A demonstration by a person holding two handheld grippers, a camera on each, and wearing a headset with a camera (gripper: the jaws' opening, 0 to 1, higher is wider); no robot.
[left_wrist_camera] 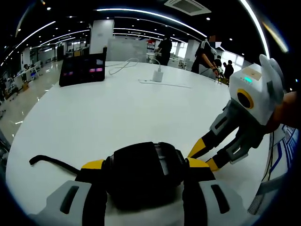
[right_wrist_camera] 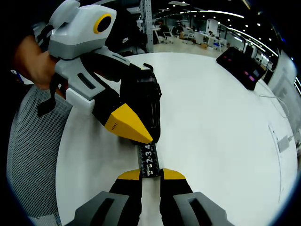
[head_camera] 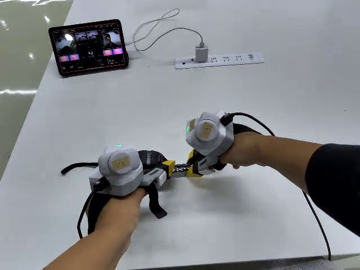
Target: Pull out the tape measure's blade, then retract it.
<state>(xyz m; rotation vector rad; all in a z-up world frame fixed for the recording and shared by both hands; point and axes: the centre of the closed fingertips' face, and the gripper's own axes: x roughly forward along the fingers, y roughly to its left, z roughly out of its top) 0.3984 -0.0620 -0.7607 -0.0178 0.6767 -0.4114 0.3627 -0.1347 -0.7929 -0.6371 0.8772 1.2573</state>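
Tape measure blade (right_wrist_camera: 148, 157) pinched in right gripper (right_wrist_camera: 150, 175)

We see a tablet (head_camera: 88, 46) at eleven o'clock on the table (head_camera: 270, 112), and a power strip (head_camera: 225, 59) with a charger (head_camera: 202, 53) plugged in at one o'clock.

The left gripper (head_camera: 162, 170) clamps the tape measure (left_wrist_camera: 143, 174) by its sides. The right gripper (right_wrist_camera: 151, 175), just beside the tape measure, faces it, jaws closed on the short blade (right_wrist_camera: 148, 159).
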